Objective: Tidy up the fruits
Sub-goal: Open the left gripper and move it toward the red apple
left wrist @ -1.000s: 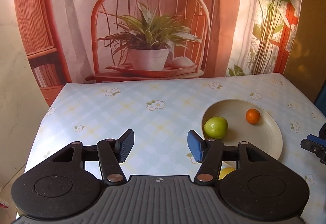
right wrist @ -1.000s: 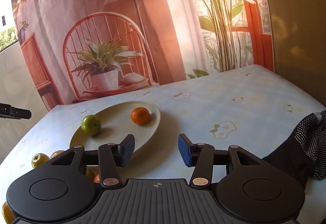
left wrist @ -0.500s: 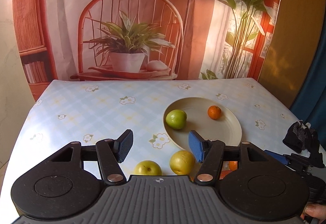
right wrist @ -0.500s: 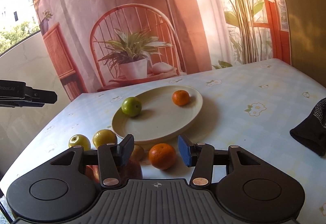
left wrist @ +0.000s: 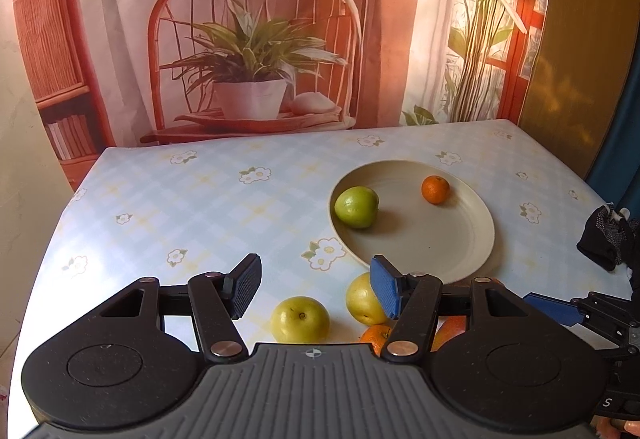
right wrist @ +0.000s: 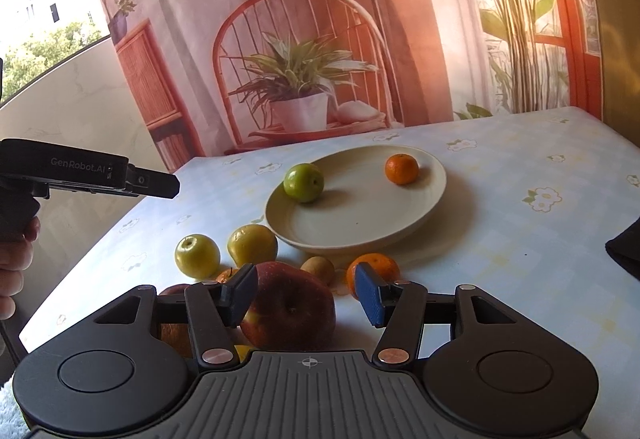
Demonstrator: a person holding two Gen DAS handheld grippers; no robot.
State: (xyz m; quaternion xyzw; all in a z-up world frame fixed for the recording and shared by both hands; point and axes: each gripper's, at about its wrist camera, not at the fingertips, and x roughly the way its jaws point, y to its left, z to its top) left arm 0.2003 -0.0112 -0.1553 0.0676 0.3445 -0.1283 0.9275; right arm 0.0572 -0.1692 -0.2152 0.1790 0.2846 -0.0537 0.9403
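Both tools gaping, left tool (left wrist: 316,289) over yellow-green apples, right tool (right wrist: 306,295) w/ big red apple (right wrist: 290,313) between fingers, untouched.

loose fruit (right wrist: 256,271) crowding plate's (right wrist: 432,175) near rim, far tablecloth (left wrist: 200,199) bare, plate centre free

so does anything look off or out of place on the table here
Nothing spilled or damaged. Only the black glove at the table's right edge is no fruit; most fruit, like the red apple, still lies off the plate.
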